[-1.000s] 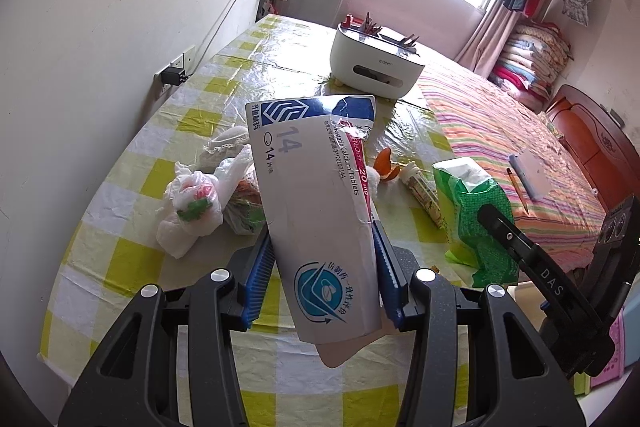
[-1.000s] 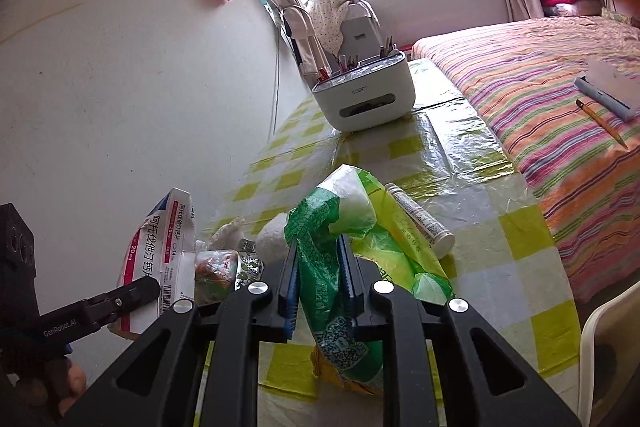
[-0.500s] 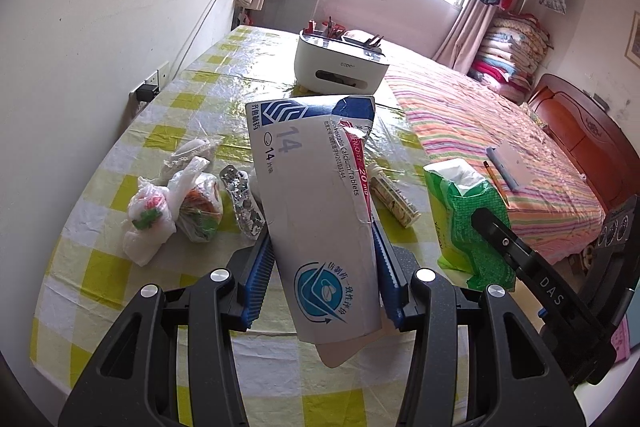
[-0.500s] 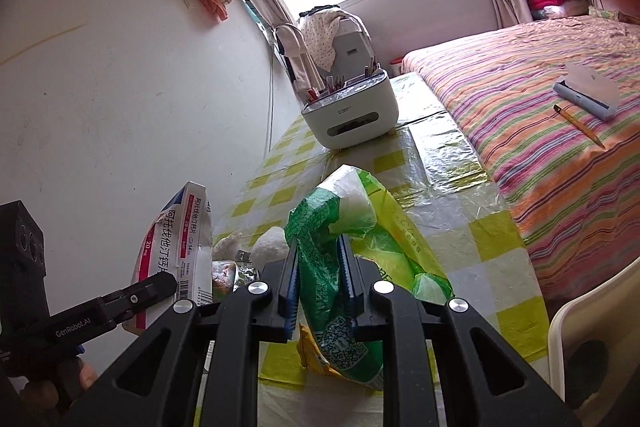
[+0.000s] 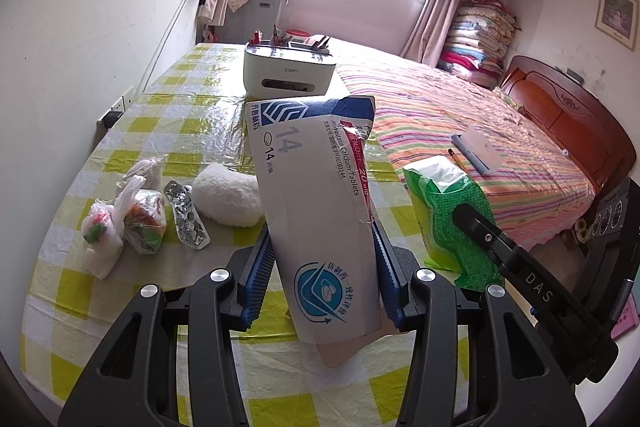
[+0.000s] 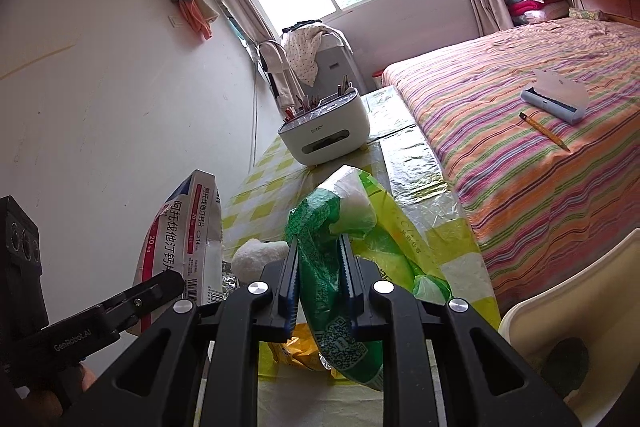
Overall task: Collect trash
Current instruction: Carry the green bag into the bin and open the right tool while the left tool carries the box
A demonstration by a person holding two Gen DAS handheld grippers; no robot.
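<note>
My left fingers [image 5: 326, 275] are still clamped partway open on the flattened medicine box [image 5: 320, 211], blue pads pressing both long edges, box sticking up and tilted. My right fingers [image 6: 320, 279] are pinched nearly all the way closed on a bunched fold of the green plastic bag [image 6: 344, 259], which hangs just beside the box.

What's changed over the last second: both hands have pulled back and lifted a bit from the tabletop [image 5: 132, 131], so way more of it shows now. A fluffy white wad [image 5: 228, 201], a foil blister strip [image 5: 186, 215] and two knotted little bags [image 5: 124, 223] are lying left of the box, not collected yet.

My read is the box is clear and ready to go into the bag, then it's back for the rest.
</note>
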